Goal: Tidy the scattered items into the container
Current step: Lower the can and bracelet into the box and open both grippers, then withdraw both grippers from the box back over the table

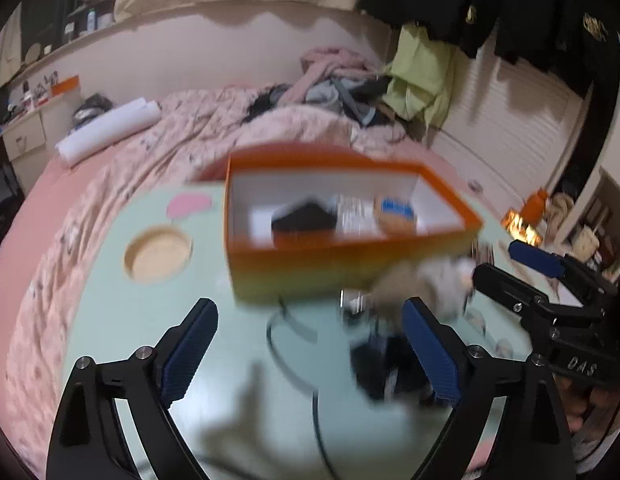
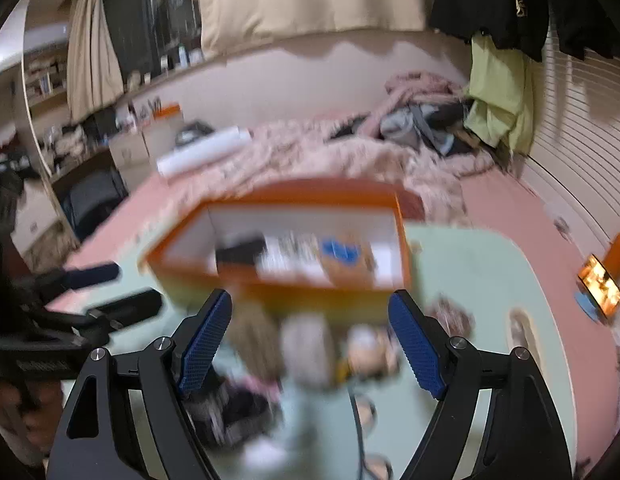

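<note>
An orange box with a white inside stands on the pale green table; a black item and a blue-topped one lie in it. In front of it are blurred loose items: a pale bundle, a dark lump and a black cable. My left gripper hangs open over the cable, short of the box. My right gripper is open above pale items, near the box. Each gripper shows in the other's view, my right gripper and my left gripper.
A round wooden dish and a pink shape lie on the table left of the box. Behind is a bed with a pink quilt, a white roll and piled clothes. A lit phone stands at the right.
</note>
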Tool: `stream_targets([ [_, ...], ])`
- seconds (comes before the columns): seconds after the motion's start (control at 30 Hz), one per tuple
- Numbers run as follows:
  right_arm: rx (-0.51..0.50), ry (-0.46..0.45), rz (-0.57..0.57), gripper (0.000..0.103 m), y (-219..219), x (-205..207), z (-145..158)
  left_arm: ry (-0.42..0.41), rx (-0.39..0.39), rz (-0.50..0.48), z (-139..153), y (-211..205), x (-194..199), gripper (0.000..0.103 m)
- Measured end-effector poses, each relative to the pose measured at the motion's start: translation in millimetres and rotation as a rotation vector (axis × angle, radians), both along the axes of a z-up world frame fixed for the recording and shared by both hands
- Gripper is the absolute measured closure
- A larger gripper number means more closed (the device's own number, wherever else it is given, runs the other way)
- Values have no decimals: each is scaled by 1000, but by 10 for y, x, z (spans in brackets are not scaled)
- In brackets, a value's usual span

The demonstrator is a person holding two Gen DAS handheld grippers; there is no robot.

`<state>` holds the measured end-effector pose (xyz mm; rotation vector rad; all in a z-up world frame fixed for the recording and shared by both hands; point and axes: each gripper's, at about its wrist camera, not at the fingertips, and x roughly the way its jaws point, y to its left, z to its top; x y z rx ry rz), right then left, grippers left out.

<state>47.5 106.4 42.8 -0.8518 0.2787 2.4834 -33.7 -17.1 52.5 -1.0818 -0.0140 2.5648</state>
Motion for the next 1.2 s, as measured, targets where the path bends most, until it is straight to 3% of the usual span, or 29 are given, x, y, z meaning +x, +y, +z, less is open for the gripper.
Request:
stream_targets([
  [0.13,3,-73,-26,22,-60,256,-288,-7,-61,29,-269,-30,203,10],
  [0.2,15,-101,-43,22,-65,349,-397,-21,-55,48,-396,-63,237,10],
  [0.3,-2,-123,-64,22,-26,422,-551,21,-115,72,-500,-15,264,0],
  [0.37,46,-117,-102,16,-31,445,-626,37,-126,48,-519,33,289,0],
  [0.43,44,-95,-121,5,-18,469,-652,46,-119,43,-526,26,304,0],
  [0.5,39,-98,-113,0,-18,460,-656,56,-114,43,-530,14,314,0],
  [1.2,40,-94,-102,0,-48,452,-670,60,-117,42,-529,12,306,0],
])
